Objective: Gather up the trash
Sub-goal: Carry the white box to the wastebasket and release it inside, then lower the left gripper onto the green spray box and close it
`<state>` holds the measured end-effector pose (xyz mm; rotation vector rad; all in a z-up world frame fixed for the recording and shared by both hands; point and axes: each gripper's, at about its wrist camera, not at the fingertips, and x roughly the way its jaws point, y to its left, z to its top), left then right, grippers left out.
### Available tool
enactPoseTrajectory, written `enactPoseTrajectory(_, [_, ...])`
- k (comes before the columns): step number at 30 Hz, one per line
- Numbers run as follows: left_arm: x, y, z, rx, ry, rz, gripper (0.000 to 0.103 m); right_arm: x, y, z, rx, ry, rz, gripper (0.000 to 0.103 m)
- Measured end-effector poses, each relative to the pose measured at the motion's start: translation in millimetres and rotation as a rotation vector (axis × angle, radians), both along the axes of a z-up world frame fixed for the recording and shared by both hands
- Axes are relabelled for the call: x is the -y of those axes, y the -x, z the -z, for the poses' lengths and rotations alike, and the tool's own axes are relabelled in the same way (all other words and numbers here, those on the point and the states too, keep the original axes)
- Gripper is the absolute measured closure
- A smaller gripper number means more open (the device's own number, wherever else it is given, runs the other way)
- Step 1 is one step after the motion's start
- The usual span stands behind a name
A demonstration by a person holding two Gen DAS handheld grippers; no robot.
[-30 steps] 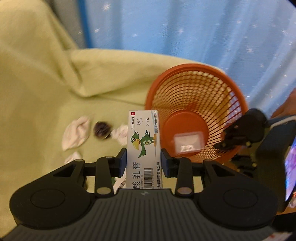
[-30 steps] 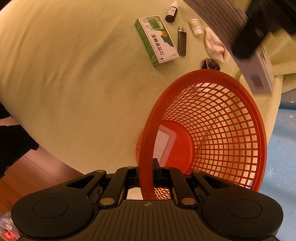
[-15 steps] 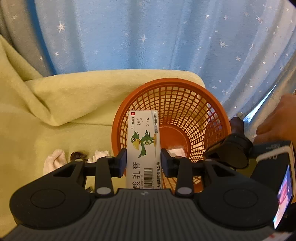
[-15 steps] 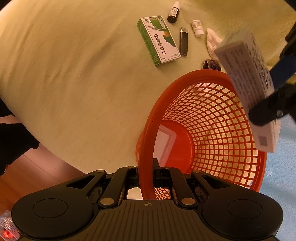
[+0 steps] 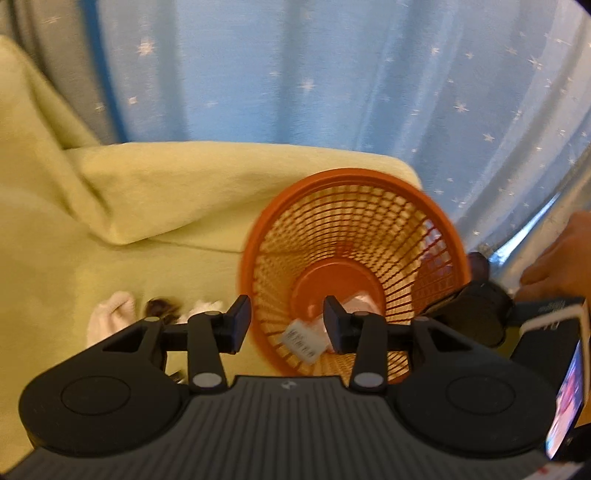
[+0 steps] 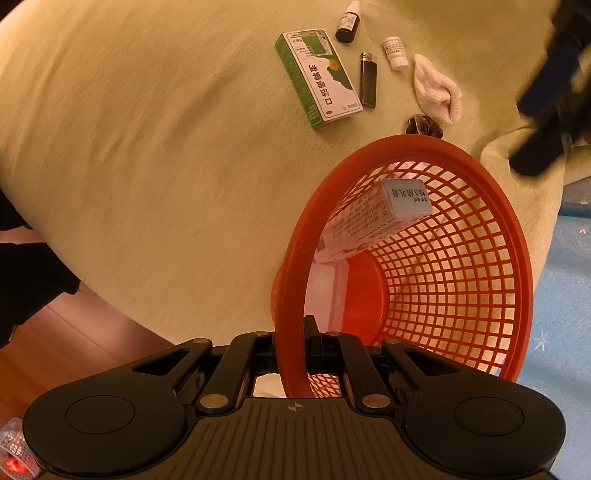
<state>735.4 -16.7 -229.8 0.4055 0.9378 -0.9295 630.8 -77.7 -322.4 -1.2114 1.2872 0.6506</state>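
An orange mesh basket (image 5: 424,236) (image 6: 461,280) rests tilted at the edge of a yellow-green blanket (image 6: 147,147). My right gripper (image 6: 293,343) is shut on the basket's rim. A white medicine box (image 6: 373,218) (image 5: 301,338) leans inside the basket, over a pale item at the bottom. My left gripper (image 5: 287,319) hovers above the basket, open and empty. Left on the blanket are a green box (image 6: 317,74), a lighter (image 6: 368,79), a dark bottle (image 6: 348,22), a white bottle (image 6: 395,53), crumpled tissue (image 6: 436,90) (image 5: 110,317) and a dark wad (image 6: 424,124) (image 5: 159,307).
A blue star-patterned curtain (image 5: 332,74) hangs behind the blanket. A hand (image 5: 554,258) holds the right gripper's handle at the right of the left wrist view. Wooden floor (image 6: 74,350) shows below the blanket edge, and a blue fabric (image 6: 565,295) lies to the right.
My left gripper carried the white medicine box over the basket, then opened; the box has dropped into the basket. The right gripper kept its hold on the rim.
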Motion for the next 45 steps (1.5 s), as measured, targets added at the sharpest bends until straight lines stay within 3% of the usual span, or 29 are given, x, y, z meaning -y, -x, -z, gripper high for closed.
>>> enactPoseTrajectory(11, [-67, -7, 20, -0.013, -0.094, -0.169, 0.065, 0, 3, 0, 0.0, 0.002, -0.007, 0.1])
enactPoseTrajectory(16, [-91, -3, 38, -0.009, -0.141, -0.199, 0.055, 0, 4, 0, -0.002, 0.004, -0.012, 0.1])
enactPoseTrajectory(20, [-102, 0, 56, -0.01, -0.17, -0.19, 0.052, 0, 6, -1, -0.002, 0.006, -0.014, 0.1])
enactPoseTrajectory(25, [-108, 1, 78, -0.01, -0.173, -0.159, 0.039, 0, 5, -1, -0.004, 0.004, -0.006, 0.1])
enactPoseTrajectory(35, [-105, -4, 132, -0.021, -0.235, -0.078, 0.037, 0, 3, -2, -0.006, 0.002, -0.006, 0.1])
enactPoseTrajectory(45, [-97, -15, 167, -0.023, -0.27, -0.028, 0.036, -6, 0, -1, -0.019, -0.001, -0.008, 0.1])
